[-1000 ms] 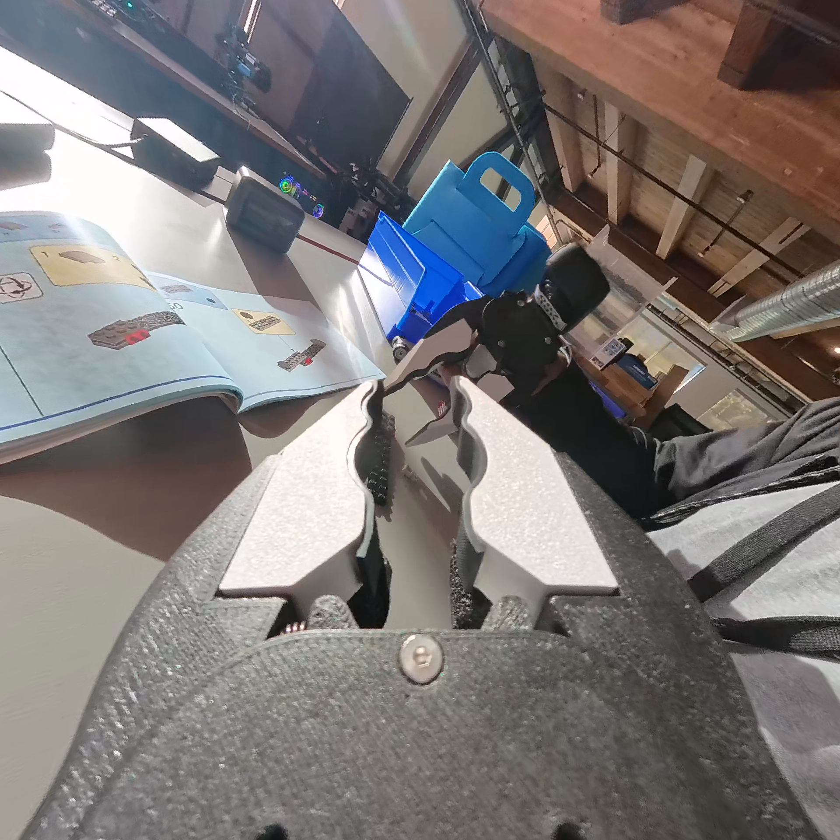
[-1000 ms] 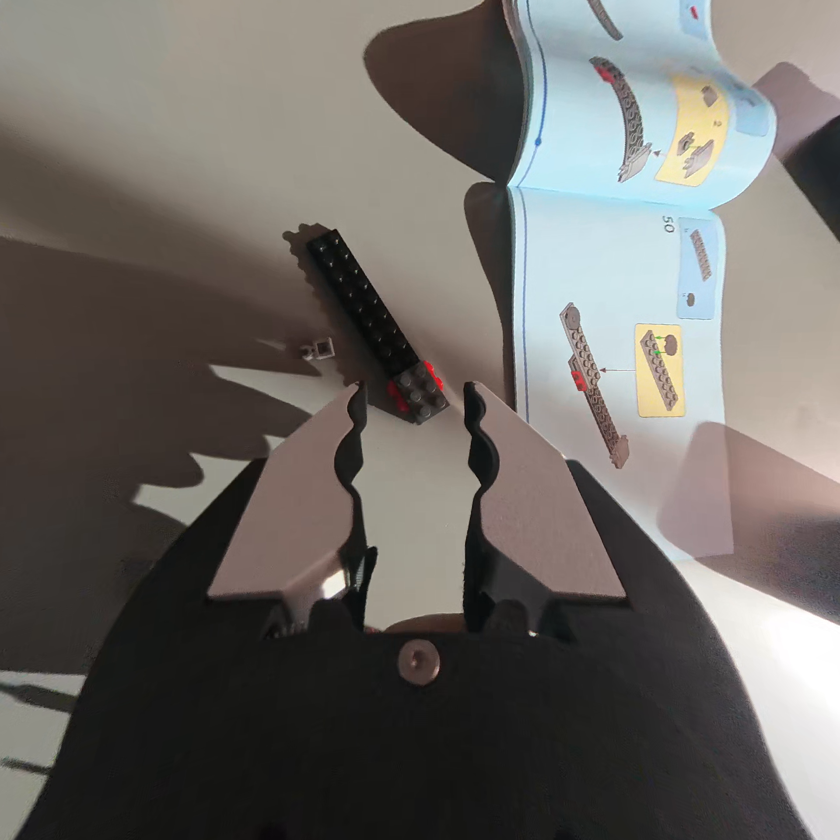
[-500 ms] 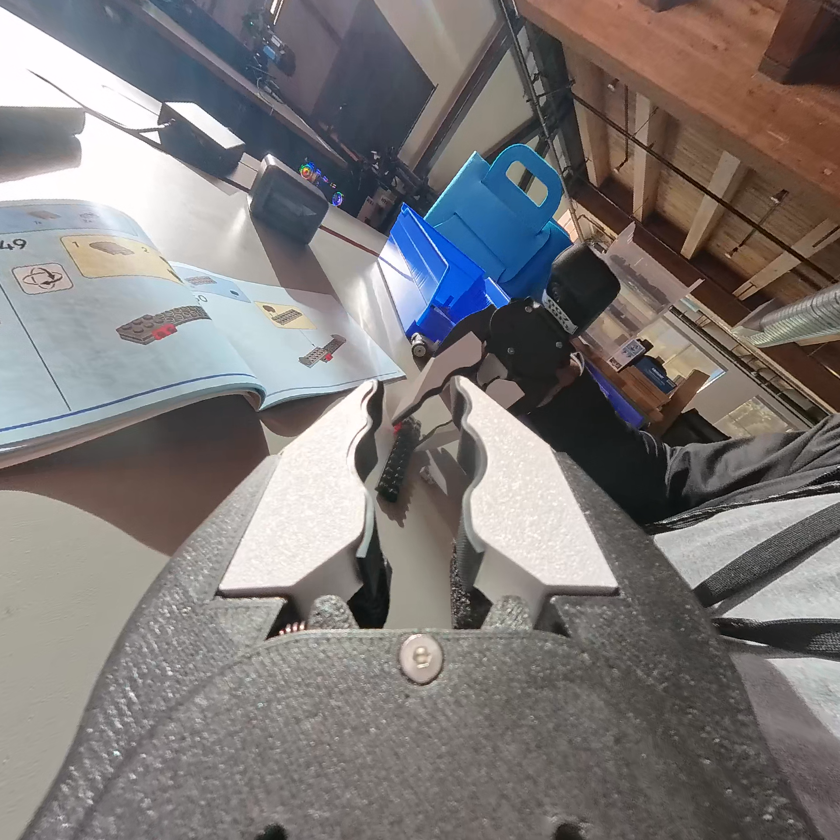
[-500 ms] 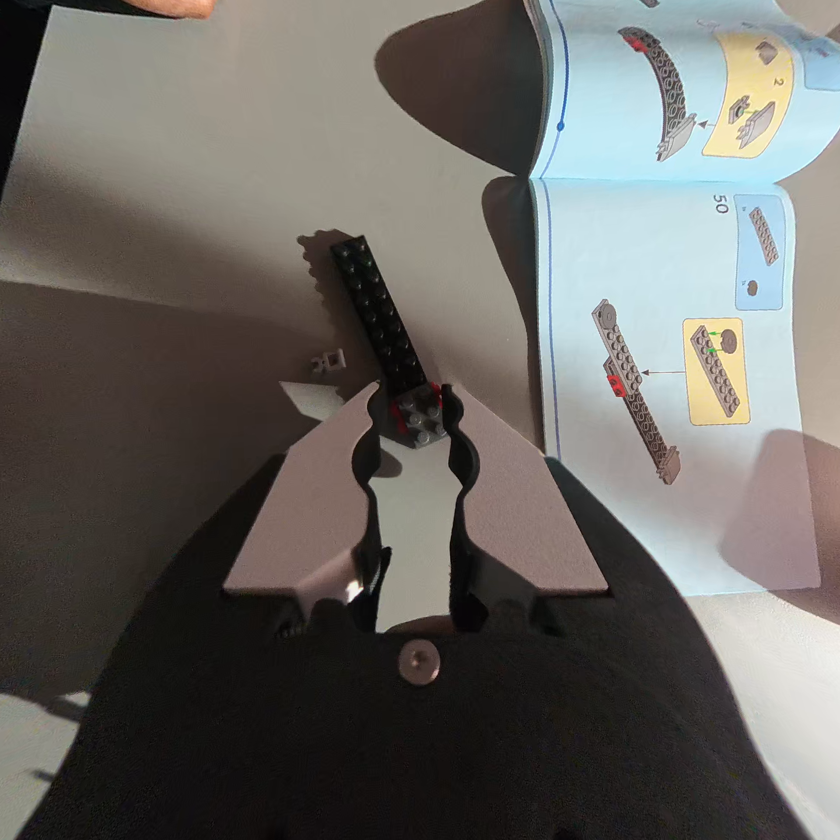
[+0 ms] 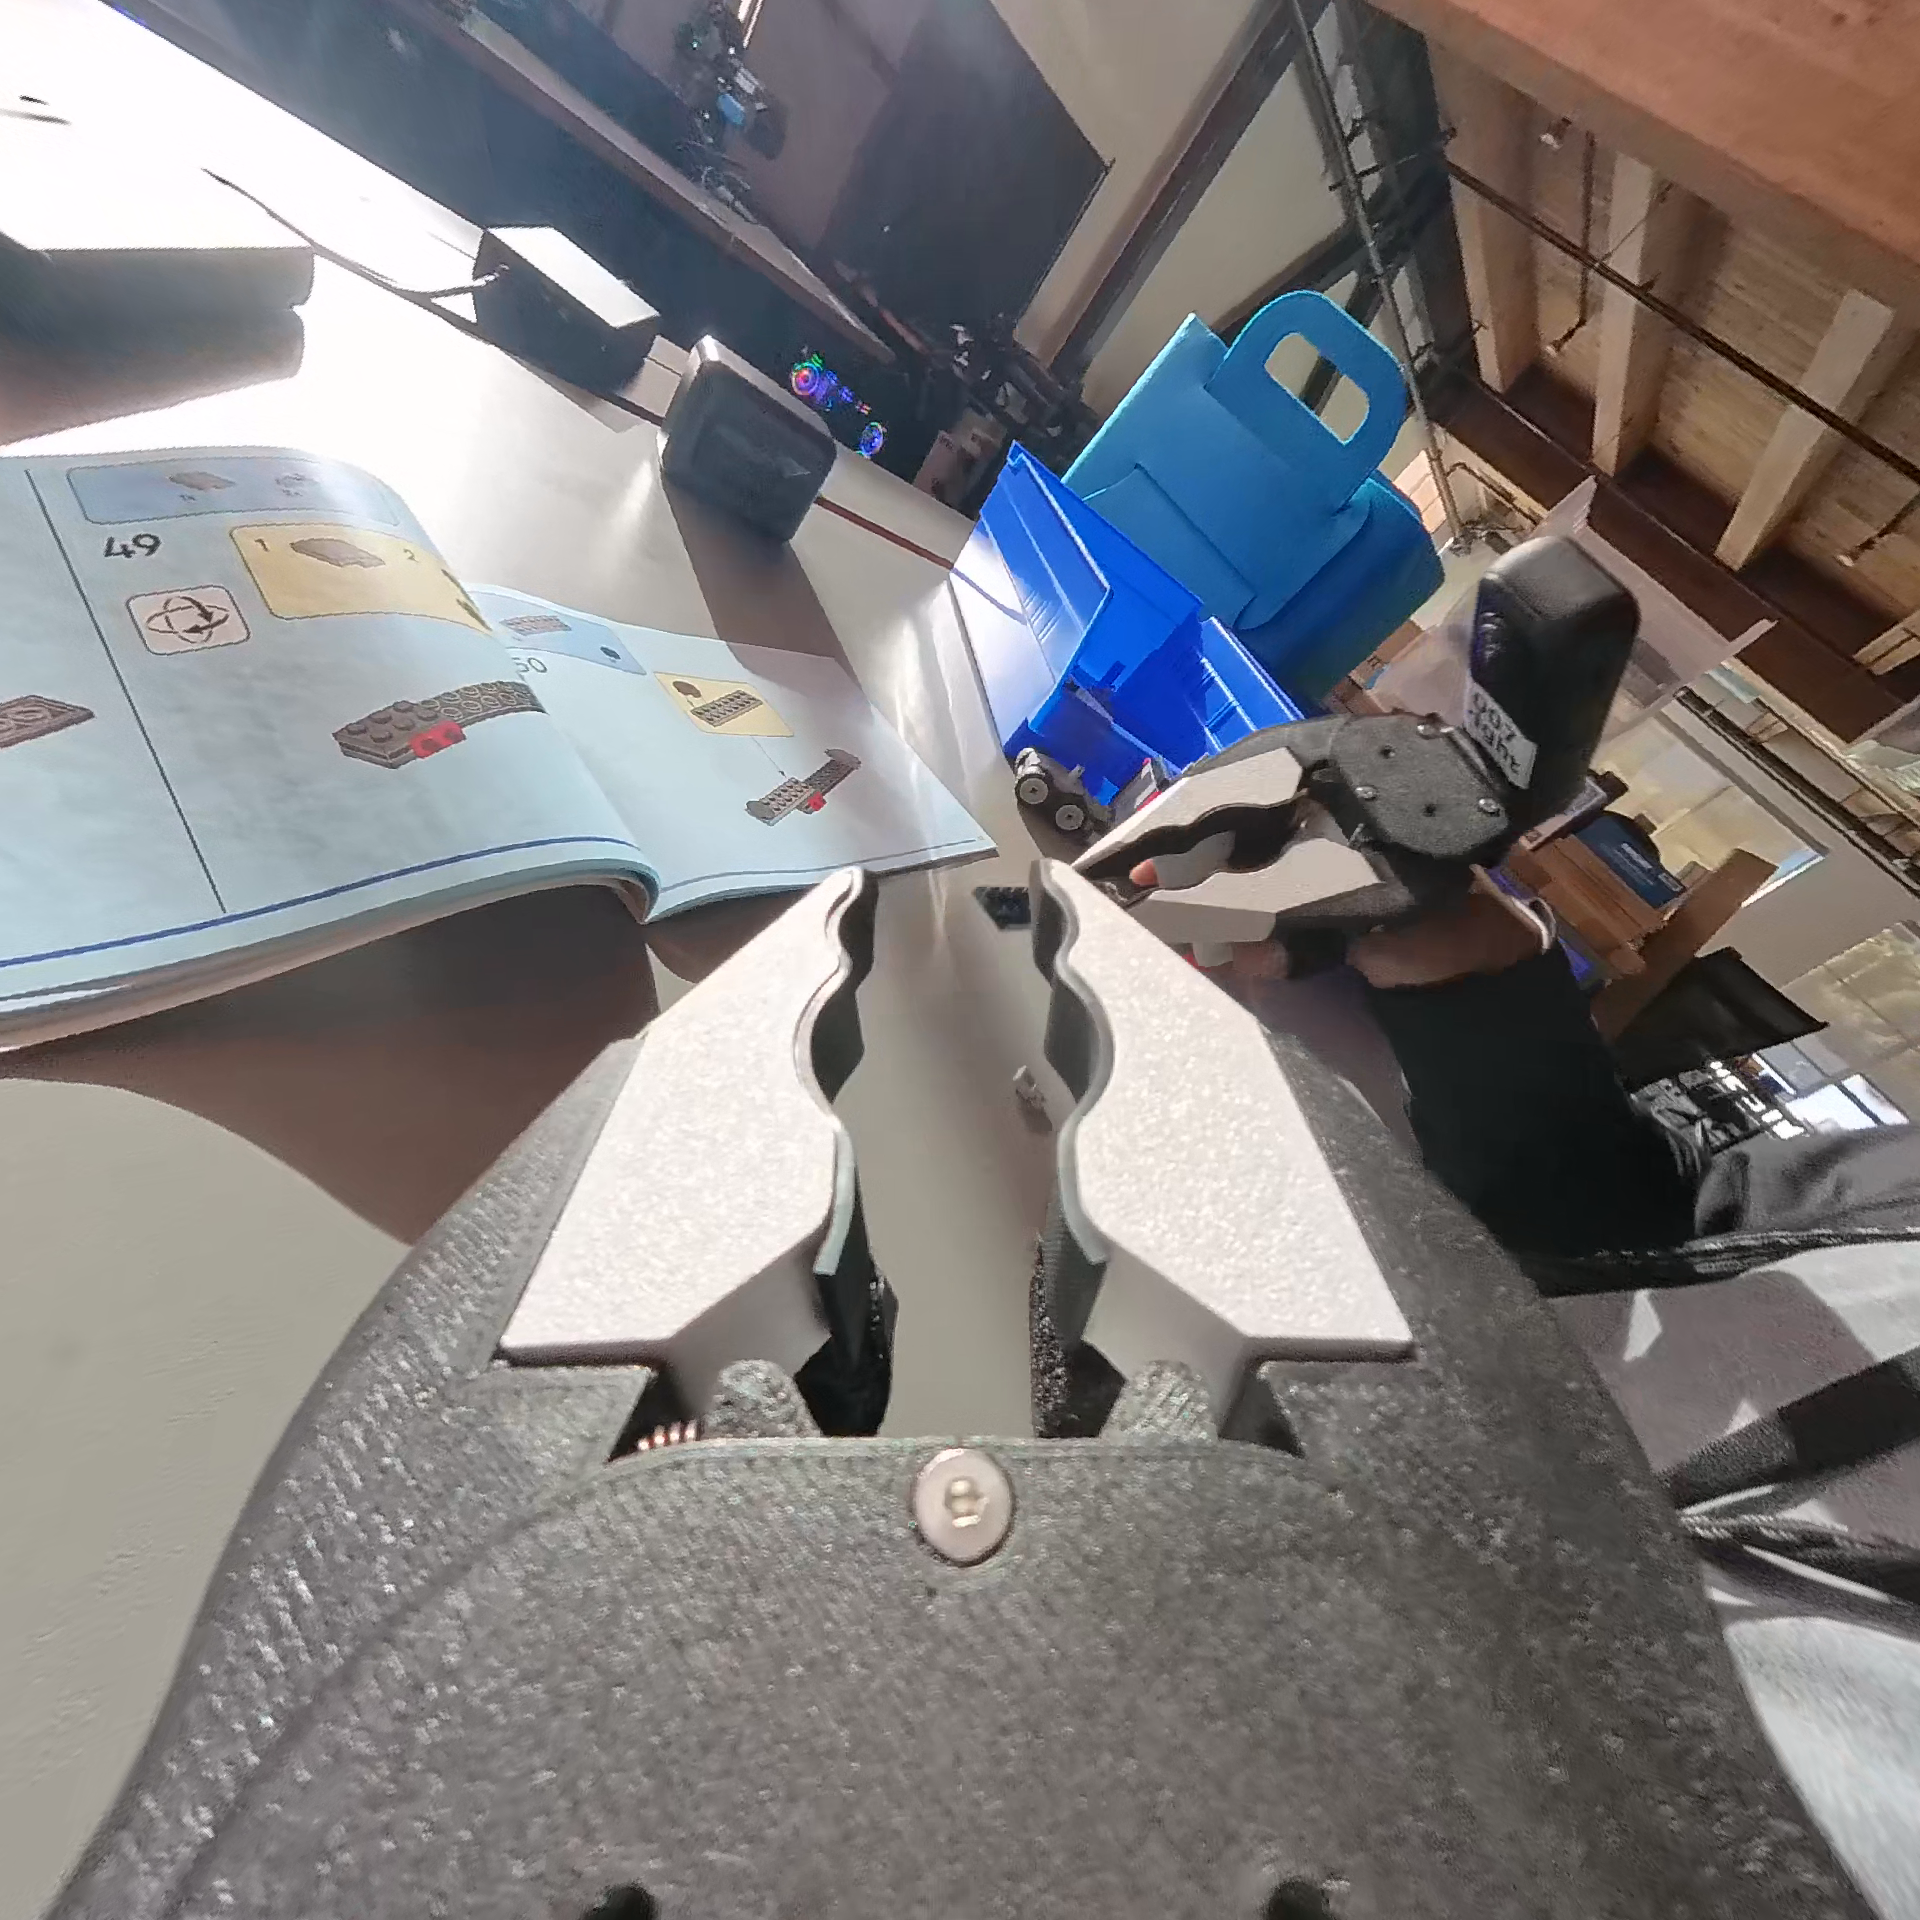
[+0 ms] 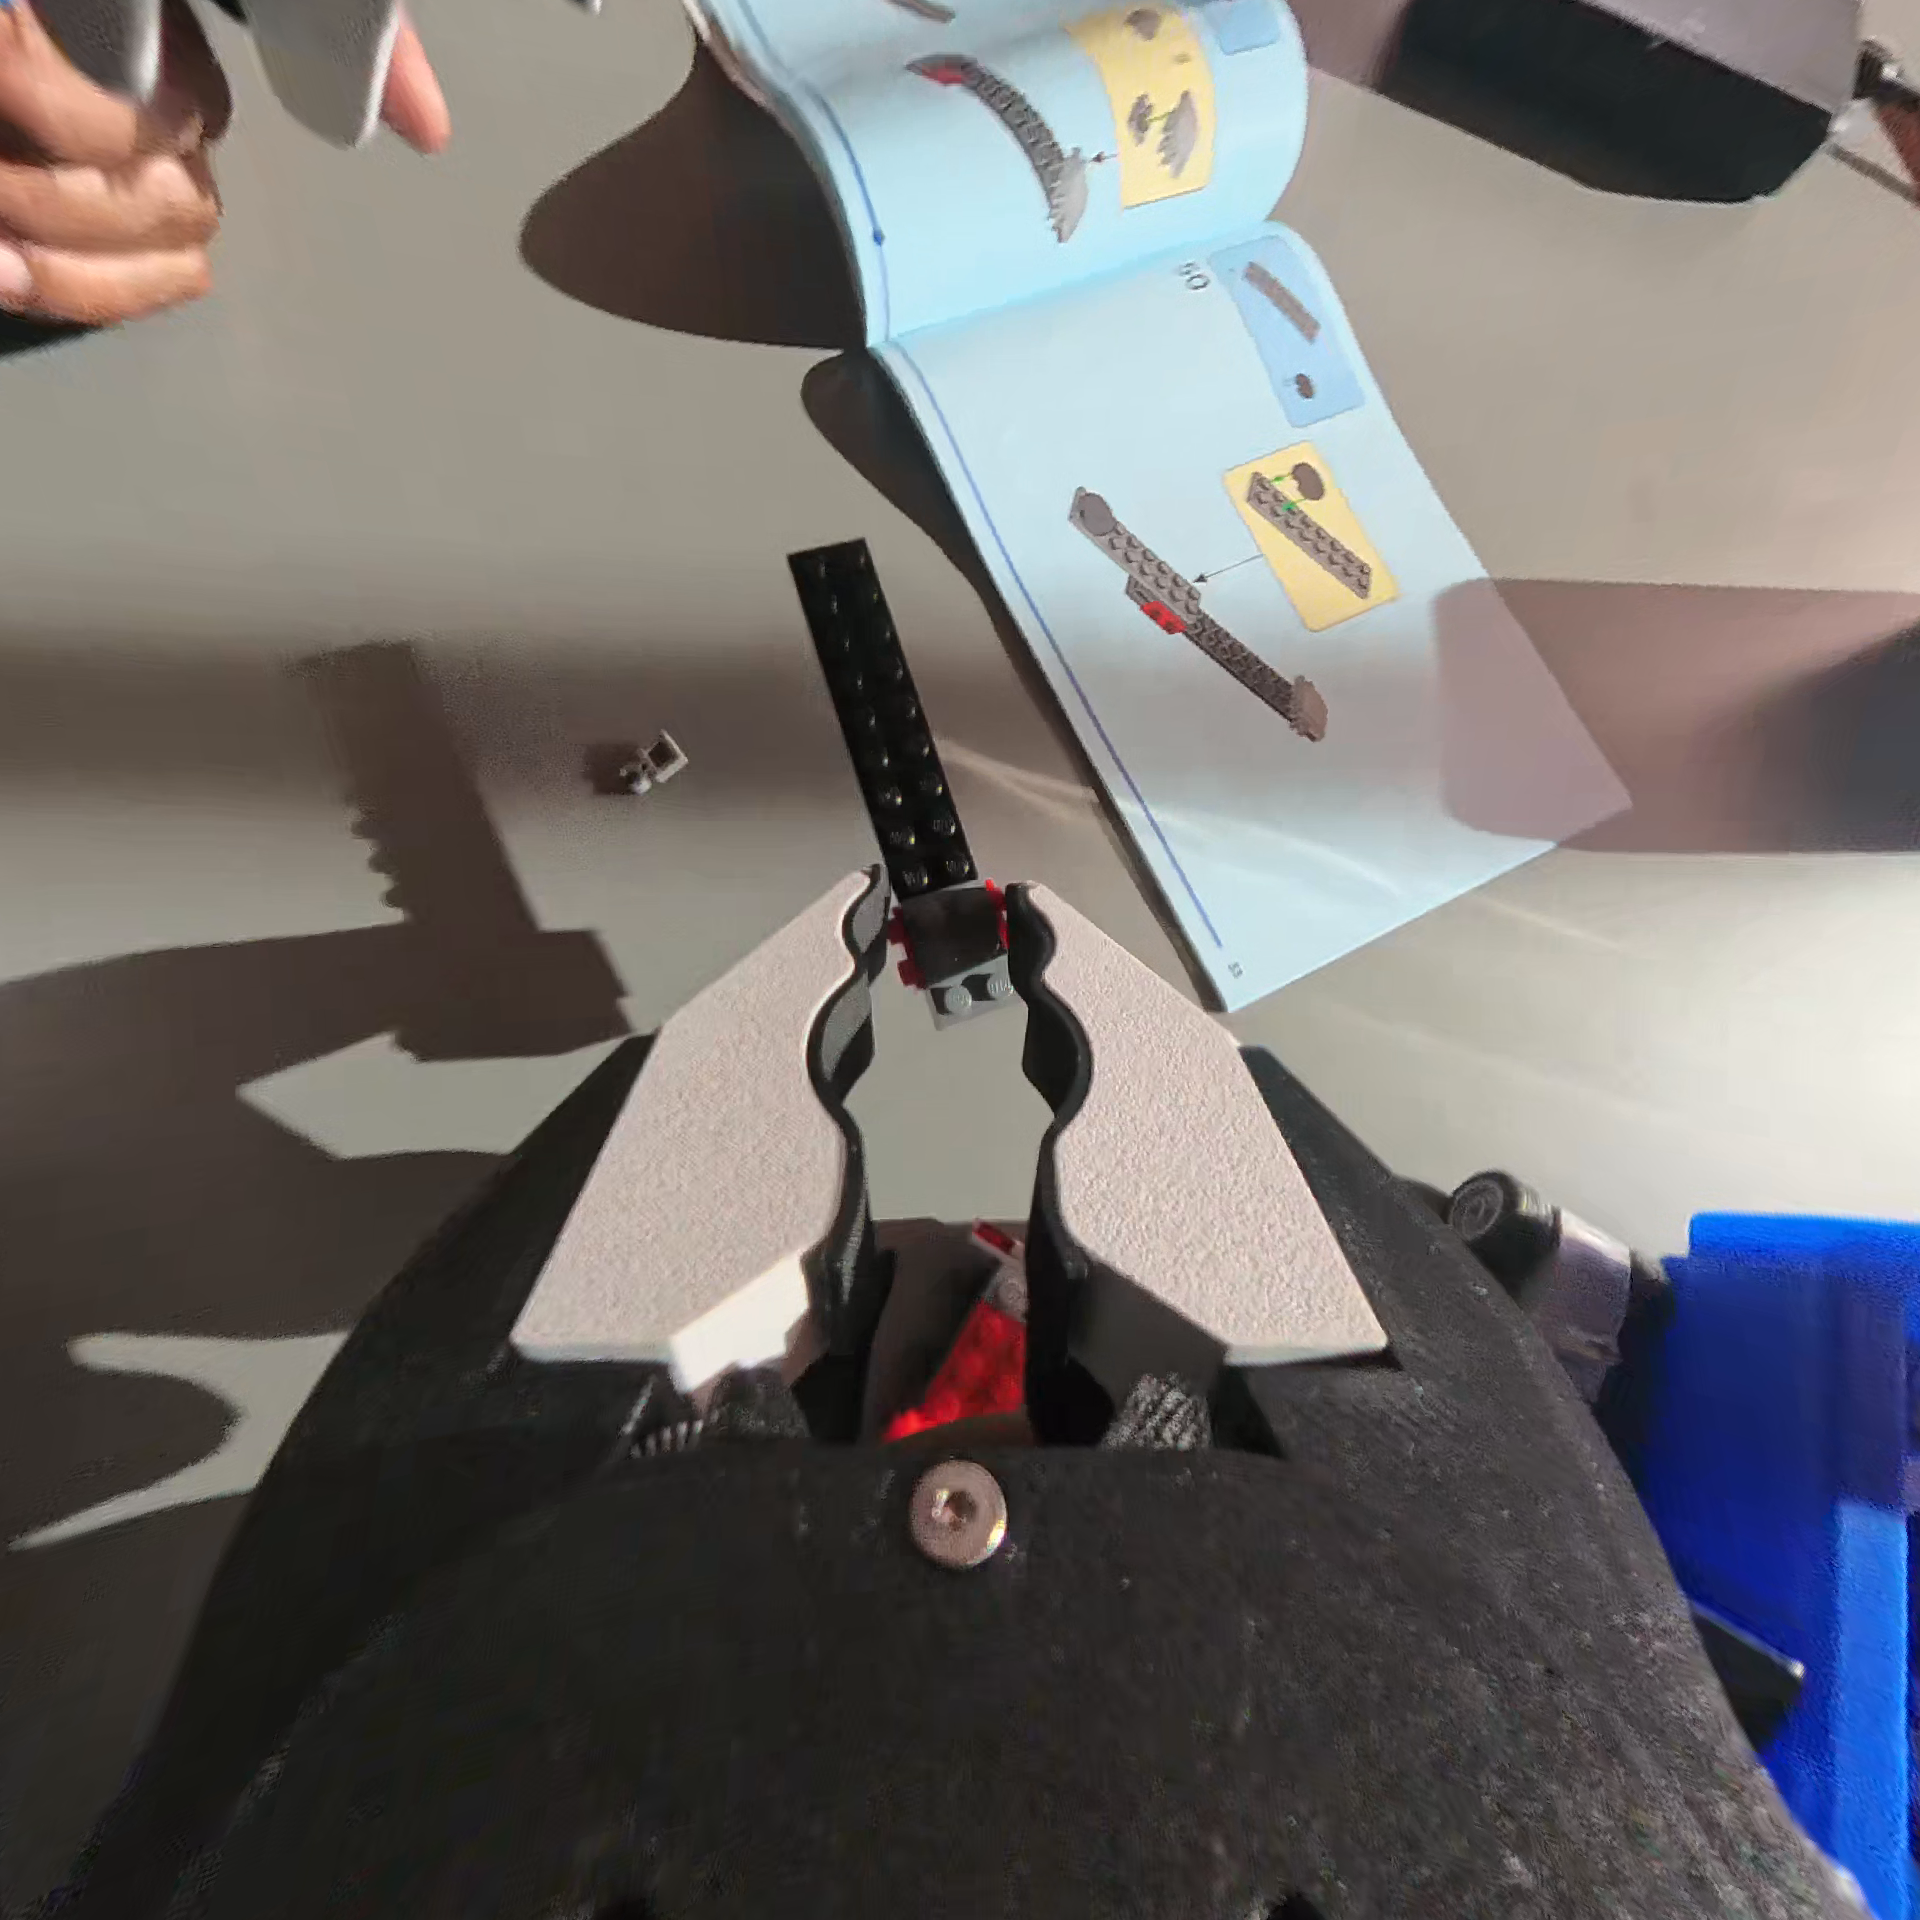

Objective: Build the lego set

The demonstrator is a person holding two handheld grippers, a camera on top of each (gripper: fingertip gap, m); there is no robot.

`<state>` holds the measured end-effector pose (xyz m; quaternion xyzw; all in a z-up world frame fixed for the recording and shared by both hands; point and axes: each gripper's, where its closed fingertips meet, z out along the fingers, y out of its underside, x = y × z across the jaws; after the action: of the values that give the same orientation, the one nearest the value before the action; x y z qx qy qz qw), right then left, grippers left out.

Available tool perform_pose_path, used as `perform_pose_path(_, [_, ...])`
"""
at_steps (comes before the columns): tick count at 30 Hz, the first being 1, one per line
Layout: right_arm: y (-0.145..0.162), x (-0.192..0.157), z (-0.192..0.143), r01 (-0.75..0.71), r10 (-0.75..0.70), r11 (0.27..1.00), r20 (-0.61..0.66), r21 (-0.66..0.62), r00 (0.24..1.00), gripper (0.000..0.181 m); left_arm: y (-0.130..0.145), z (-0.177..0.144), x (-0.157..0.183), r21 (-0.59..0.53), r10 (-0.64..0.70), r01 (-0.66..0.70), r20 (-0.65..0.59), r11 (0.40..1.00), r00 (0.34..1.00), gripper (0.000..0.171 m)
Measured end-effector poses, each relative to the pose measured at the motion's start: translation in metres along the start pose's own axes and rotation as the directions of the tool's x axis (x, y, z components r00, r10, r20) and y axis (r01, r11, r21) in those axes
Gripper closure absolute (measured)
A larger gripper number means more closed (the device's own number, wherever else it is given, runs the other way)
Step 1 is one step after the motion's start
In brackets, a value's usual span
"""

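My right gripper (image 6: 948, 925) is shut on the grey and red end (image 6: 961, 961) of a long black studded plate (image 6: 883, 717). It holds the plate above the grey table (image 6: 416, 468), and the plate's shadow falls off to the left. In the left wrist view the right gripper (image 5: 1117, 868) shows just beyond my right finger, with the plate's black tip (image 5: 1003, 904) peeking out. My left gripper (image 5: 948, 894) is open with nothing between its fingers and hovers low over the table. A small grey piece (image 6: 644, 764) lies loose on the table; it also shows in the left wrist view (image 5: 1029, 1086).
The open light-blue instruction booklet (image 5: 364, 707) lies to the left, and in the right wrist view (image 6: 1195, 520) it lies ahead to the right. A blue bin (image 5: 1143, 644) and a wheeled model (image 5: 1055, 790) stand behind. A black box (image 5: 748, 457) sits farther back. Red pieces (image 6: 966, 1371) lie below my right gripper. Some 15 centimetres of space lies between my two pairs of fingers. The small grey piece (image 6: 644, 764) is about 7 centimetres from my right fingertips and 12 centimetres from my left. My left wrist view (image 5: 1038, 1089) looks at it from another angle.
My right gripper closed on the grey and red end of the black plate and lifted it off the table. My left gripper stayed open and shifted slightly.
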<state>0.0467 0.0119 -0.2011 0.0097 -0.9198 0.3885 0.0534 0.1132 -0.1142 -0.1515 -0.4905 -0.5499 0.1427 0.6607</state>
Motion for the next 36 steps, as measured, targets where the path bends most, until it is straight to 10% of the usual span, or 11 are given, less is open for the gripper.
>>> perform_pose_path(18, [-0.036, -0.033, -0.015, -0.243, 0.301, 0.915, -0.143, 0.322, 0.943, 0.158, 0.026, 0.051, 0.050, -0.020, -0.298, 0.298, -0.142, 0.954, 0.944, 0.141])
perform_pose_path(36, [-0.055, -0.060, -0.010, -0.218, 0.312, 0.877, -0.163, 0.428, 0.936, 0.158, 0.013, 0.042, 0.060, 0.104, -0.219, 0.240, -0.181, 0.965, 0.959, 0.167])
